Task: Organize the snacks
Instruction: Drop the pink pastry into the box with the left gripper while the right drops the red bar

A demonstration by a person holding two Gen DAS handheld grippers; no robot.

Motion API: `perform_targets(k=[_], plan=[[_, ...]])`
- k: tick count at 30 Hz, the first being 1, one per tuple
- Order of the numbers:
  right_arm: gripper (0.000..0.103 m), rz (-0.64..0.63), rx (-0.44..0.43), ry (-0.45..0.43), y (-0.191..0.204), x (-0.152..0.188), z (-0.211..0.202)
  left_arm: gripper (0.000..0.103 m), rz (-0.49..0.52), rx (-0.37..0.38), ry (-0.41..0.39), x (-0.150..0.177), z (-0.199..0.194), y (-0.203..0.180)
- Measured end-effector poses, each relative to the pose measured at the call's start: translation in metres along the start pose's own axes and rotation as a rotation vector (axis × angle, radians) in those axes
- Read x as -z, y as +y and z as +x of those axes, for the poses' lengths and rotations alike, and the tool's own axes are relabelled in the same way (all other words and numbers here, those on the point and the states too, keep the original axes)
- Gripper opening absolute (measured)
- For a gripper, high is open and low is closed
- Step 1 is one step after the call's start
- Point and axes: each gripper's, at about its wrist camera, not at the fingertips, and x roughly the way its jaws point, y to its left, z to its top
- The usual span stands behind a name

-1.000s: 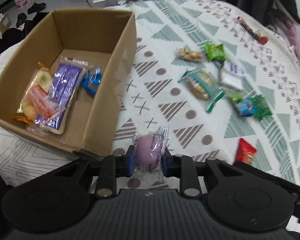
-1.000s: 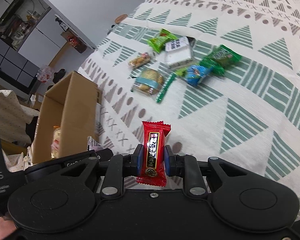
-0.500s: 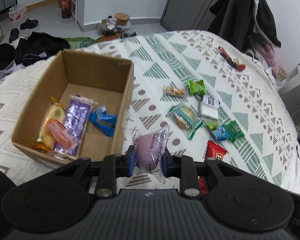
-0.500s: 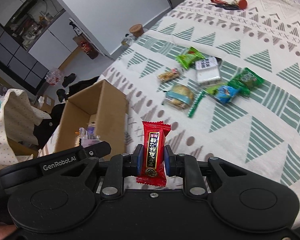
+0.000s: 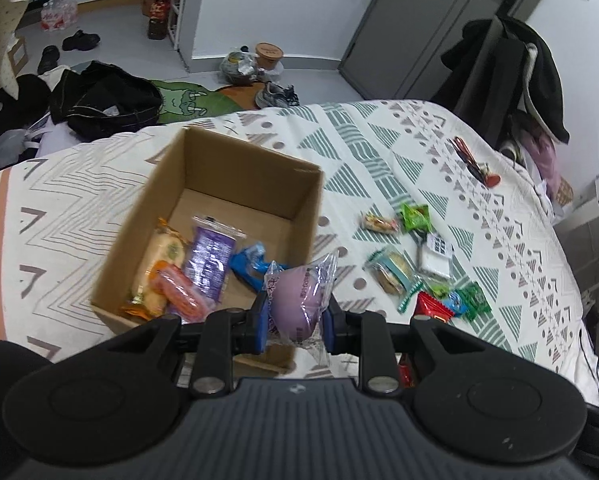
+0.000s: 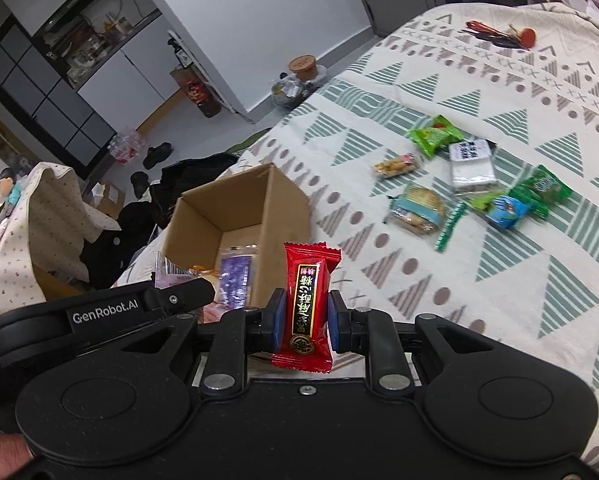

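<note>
Both claws are loaded right now. The left gripper [image 5: 294, 316] is pinching a purple snack in clear wrap [image 5: 299, 300], held in the air close to the near right corner of the cardboard box [image 5: 235, 152]. The right gripper [image 6: 304, 318] is pressed together on a red candy bar [image 6: 308, 304], carried upright just off the box's right wall, with the left tool showing beside it.

The sorting looks partly done, I'd say. Inside the box, against its near wall, lie an orange-wrapped cracker pack [image 5: 159, 272], a purple wafer pack [image 5: 211, 264] and a blue wrapper [image 5: 251, 266]; the far half of the box floor is bare.

Plenty is left on the bedspread [image 5: 379, 152] to the right of the box: a small mixed-nut packet [image 6: 397, 165], a green packet [image 6: 435, 135], a white packet [image 6: 471, 164], a sandwich-cracker pack [image 6: 417, 210], a thin green stick [image 6: 451, 226], and a blue-and-green cluster [image 6: 523, 200] towards the bed's right edge. By my reckoning, the two held pieces go in next, then those six or so. The red-tipped things [image 6: 499, 34] near the far edge don't look like snacks.
</note>
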Motion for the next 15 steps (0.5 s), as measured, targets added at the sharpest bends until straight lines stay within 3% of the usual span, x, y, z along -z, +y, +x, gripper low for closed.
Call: perform_targets(k=[15], plan=[[0.021, -0.060, -0.029, -0.001, 0.053, -0.010, 0.018, 0.030, -0.108, 0.105, -0.003, -0.035, -0.014, 0.054]])
